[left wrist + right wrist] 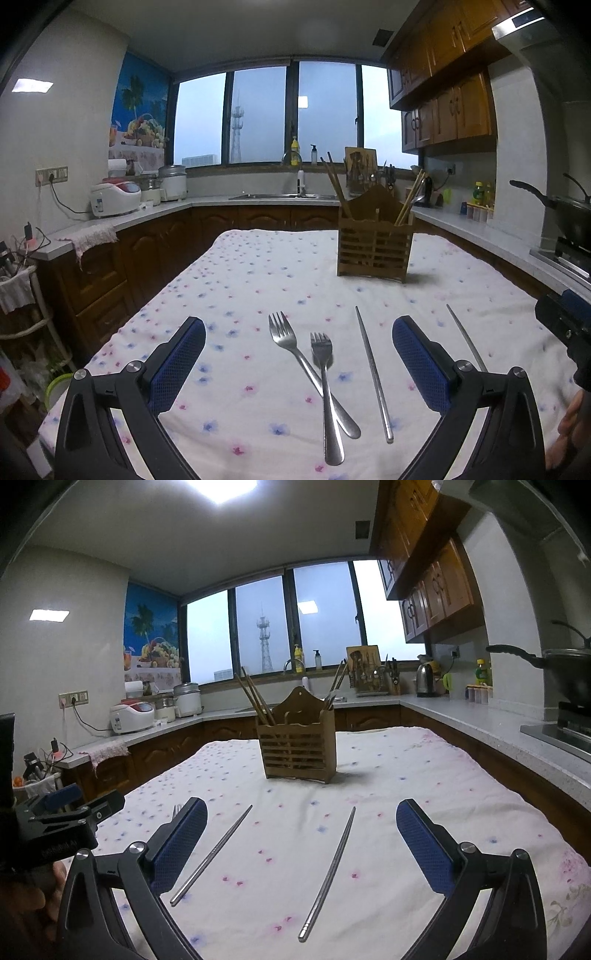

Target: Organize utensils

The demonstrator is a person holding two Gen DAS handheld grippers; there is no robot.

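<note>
Two metal forks lie crossed on the flowered tablecloth (258,266): the left fork (306,369) and the right fork (325,391). One metal chopstick (373,373) lies to their right, a second chopstick (466,338) further right. My left gripper (299,363) is open and empty, its fingers either side of the forks and above them. My right gripper (301,849) is open and empty over the two chopsticks, the left one (212,854) and the right one (328,871). A wooden utensil holder (373,243) stands at the far side, also in the right wrist view (297,747), with wooden chopsticks in it.
Kitchen counters (480,723) run round the table on three sides. A wok (565,672) sits on the stove at right. Rice cookers (114,197) stand at back left. The other gripper shows at each view's edge, the right one (565,325) and the left one (62,819).
</note>
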